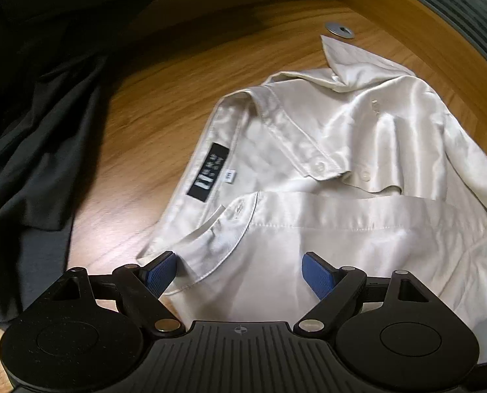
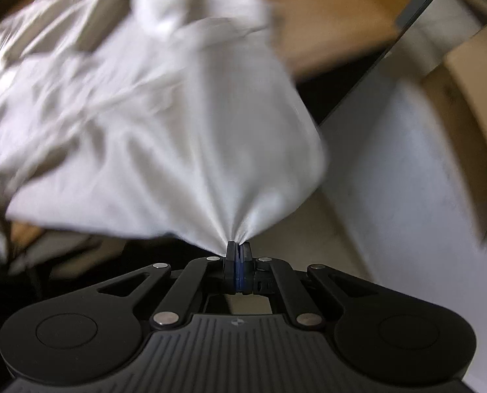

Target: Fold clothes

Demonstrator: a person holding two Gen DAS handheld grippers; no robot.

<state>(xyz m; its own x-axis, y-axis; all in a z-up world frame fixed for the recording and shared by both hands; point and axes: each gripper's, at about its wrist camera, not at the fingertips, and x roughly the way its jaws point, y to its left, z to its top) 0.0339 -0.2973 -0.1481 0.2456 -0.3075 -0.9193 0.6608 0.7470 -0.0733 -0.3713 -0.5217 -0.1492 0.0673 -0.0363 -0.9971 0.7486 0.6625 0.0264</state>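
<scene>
- Surface: orange-brown wood grain, with a round metal-ringed hole near its far edge, just past the shirt's collar tip.
- A raised wooden rim runs behind the hole; beyond it a dark ribbed band curves along the top right — cannot tell what it is.
- Shirt: cream, glossy, lying on the surface right of centre, collar open, black neck label showing, two buttons visible on the front.
- Dark cloth heaped on the left side of the surface, apart from the shirt; its top fades into shadow.
- Left claw: fingers spread wide with blue pads, hovering over the shirt's near edge, holding nothing.
- Right claw: pads pressed together on a pinch of the shirt, fabric fanning out from the grip and lifted off the surface.
- Right wrist view is heavily motion-blurred — the room behind shows only a pale wall or floor area, a tan box-like shape and a dark diagonal edge; details not readable.
- Shirt's lower part is cut off by the frame in the left wrist view.
</scene>
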